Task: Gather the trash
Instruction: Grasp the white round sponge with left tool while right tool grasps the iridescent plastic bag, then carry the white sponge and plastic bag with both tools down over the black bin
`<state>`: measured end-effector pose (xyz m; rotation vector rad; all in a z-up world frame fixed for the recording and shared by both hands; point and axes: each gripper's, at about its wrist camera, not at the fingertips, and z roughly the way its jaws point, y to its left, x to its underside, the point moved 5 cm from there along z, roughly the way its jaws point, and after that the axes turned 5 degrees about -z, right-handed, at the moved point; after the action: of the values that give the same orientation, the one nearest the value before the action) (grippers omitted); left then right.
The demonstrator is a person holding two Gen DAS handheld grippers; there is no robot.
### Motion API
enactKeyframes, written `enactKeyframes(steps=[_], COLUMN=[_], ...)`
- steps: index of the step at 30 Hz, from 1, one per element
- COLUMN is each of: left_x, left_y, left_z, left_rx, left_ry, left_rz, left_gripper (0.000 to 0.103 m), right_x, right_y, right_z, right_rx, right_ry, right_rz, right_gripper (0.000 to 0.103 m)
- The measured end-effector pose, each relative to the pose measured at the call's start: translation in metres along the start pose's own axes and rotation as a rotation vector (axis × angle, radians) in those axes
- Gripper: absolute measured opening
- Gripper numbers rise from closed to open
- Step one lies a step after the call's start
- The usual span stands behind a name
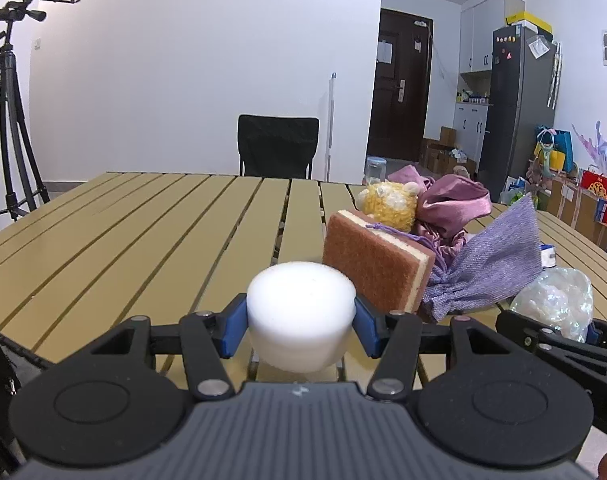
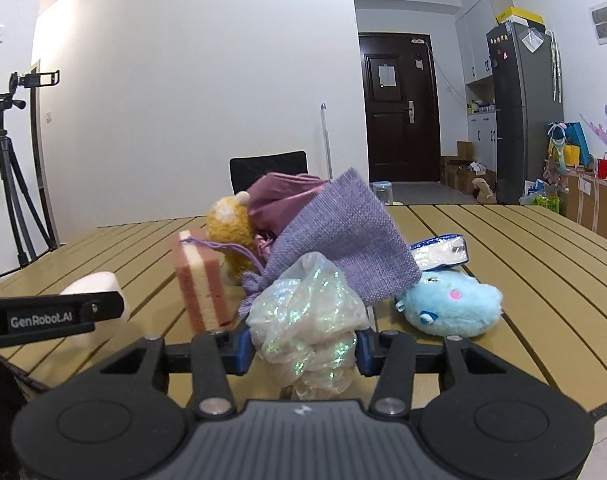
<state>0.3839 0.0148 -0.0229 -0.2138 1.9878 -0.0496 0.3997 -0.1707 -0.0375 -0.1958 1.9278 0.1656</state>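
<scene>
My left gripper (image 1: 300,330) is shut on a white foam cylinder (image 1: 299,312), held just above the near edge of the slatted table (image 1: 143,232). My right gripper (image 2: 302,348) is shut on a crumpled iridescent plastic wrapper (image 2: 307,316), also near the front edge. The wrapper also shows in the left wrist view (image 1: 555,300) at the right. The foam cylinder (image 2: 93,286) shows at the left of the right wrist view behind the left gripper's finger.
A pile lies mid-table: a brown-and-cream sponge (image 1: 377,268), a yellow plush (image 1: 391,204), a pink satin pouch (image 1: 451,204), a lilac woven pouch (image 2: 343,240), a blue plush (image 2: 451,304) and a blue-white packet (image 2: 439,252). A black chair (image 1: 279,146) stands behind the table; a tripod (image 1: 7,120) stands left.
</scene>
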Motion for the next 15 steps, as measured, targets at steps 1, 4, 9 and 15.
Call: enactKeyframes(steps=[1, 4, 9, 15], left_x=[0.000, 0.001, 0.011, 0.026], left_y=[0.000, 0.002, 0.006, 0.010], left_z=[-0.005, -0.018, -0.038, -0.061], left_rx=[-0.001, 0.000, 0.014, 0.030], left_ry=[-0.008, -0.025, -0.020, -0.001], left_rz=[0.000, -0.003, -0.026, -0.038], left_gripper=[0.056, 0.056, 0.056, 0.056], right_x=[0.000, 0.000, 0.008, 0.023], right_y=[0.001, 0.003, 0.004, 0.009], right_z=[-0.004, -0.015, -0.037, -0.058], right_rx=[-0.003, -0.006, -0.019, -0.032], right_ry=[-0.004, -0.009, -0.008, 0.016], right_rz=[-0.001, -0.004, 0.015, 0.020], right_gripper=[0.045, 0.045, 0.045, 0.045])
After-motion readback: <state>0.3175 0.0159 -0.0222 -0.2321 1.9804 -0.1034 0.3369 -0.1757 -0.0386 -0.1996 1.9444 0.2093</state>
